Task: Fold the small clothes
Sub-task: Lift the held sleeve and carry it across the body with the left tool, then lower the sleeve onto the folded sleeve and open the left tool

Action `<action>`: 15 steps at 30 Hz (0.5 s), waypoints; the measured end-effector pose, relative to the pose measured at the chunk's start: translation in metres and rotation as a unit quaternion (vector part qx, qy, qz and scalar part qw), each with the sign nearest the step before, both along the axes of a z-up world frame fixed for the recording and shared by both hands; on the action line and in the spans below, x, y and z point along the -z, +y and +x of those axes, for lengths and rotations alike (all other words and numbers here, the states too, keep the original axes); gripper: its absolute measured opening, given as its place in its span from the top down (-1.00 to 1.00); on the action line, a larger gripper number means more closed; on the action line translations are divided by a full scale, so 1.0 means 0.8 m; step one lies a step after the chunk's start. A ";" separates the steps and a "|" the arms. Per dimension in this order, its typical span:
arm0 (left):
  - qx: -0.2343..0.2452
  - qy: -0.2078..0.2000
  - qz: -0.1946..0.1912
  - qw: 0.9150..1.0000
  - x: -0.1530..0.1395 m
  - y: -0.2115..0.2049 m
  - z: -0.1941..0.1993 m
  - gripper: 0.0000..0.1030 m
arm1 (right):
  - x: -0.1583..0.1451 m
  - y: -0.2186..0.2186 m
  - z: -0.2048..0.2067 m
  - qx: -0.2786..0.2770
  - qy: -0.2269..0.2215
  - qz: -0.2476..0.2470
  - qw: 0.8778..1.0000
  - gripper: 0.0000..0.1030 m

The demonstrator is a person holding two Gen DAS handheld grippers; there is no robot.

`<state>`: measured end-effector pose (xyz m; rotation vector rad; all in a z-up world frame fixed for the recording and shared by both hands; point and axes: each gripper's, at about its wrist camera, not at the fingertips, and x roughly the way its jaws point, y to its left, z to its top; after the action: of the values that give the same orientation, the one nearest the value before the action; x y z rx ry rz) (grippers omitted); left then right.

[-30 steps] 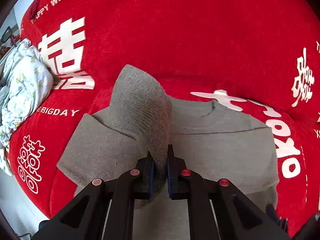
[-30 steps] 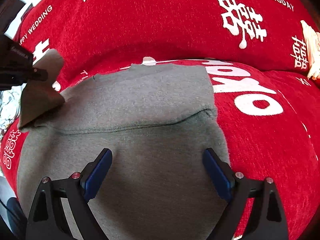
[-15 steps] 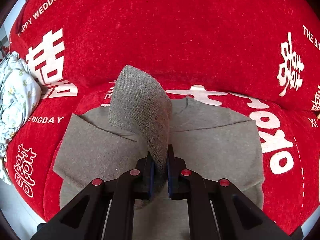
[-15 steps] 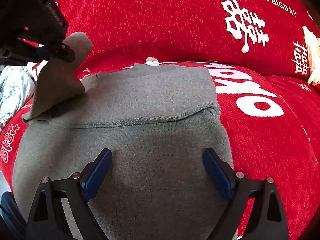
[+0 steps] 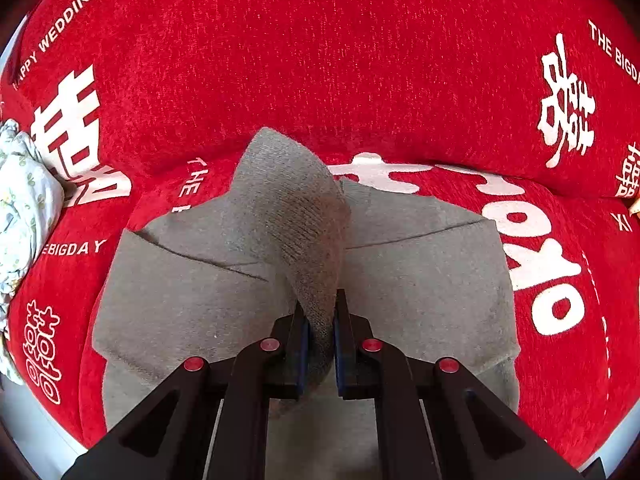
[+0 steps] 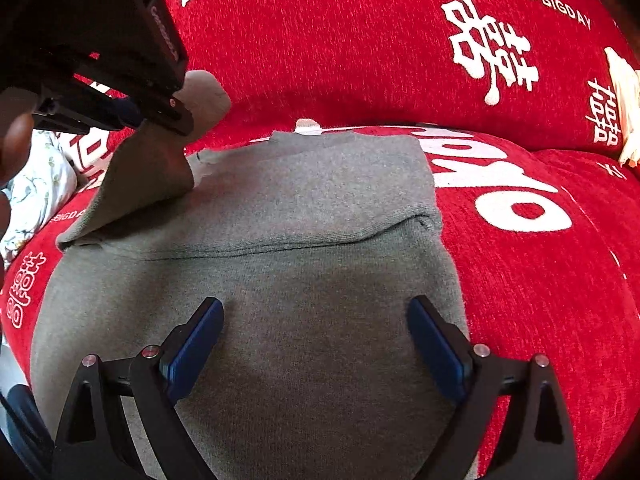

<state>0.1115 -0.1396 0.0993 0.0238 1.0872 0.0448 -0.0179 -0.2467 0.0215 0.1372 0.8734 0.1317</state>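
Note:
A grey knitted sweater (image 6: pixel 304 216) lies flat on a red sofa cover, its right sleeve folded across the chest. My left gripper (image 5: pixel 320 320) is shut on the cuff of the left sleeve (image 5: pixel 292 208), which stands lifted above the sweater's body (image 5: pixel 420 280). In the right wrist view that left gripper (image 6: pixel 160 116) shows at the upper left, with the raised sleeve (image 6: pixel 152 172) slanting down to the shoulder. My right gripper (image 6: pixel 316 344) hovers open over the lower body of the sweater, with nothing between its fingers.
The red sofa cover (image 5: pixel 320 60) with white lettering spreads all around the sweater. A pale flowered garment (image 5: pixel 24 208) lies bunched at the left edge. A cream tassel-like item (image 6: pixel 626 104) sits at the far right. A person's hand (image 6: pixel 12 148) holds the left gripper.
My left gripper has carried the lifted sleeve rightward, over the sweater's body. The right gripper has stayed where it was, still open.

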 end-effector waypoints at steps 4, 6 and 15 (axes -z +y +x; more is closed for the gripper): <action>0.011 0.001 -0.012 1.000 0.000 -0.006 0.002 0.79 | 0.000 -0.002 0.000 -0.001 -0.001 0.004 1.000 -0.84; 0.018 0.002 -0.013 1.000 0.002 -0.010 0.003 0.79 | 0.000 -0.002 0.000 -0.001 -0.002 0.005 1.000 -0.84; 0.044 0.010 -0.008 0.999 0.013 -0.032 0.008 0.79 | -0.001 -0.004 -0.001 -0.002 -0.006 0.012 1.000 -0.84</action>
<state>0.1181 -0.1655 0.0889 0.0577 1.1063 -0.0447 -0.0189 -0.2501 0.0220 0.1575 0.8612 0.1476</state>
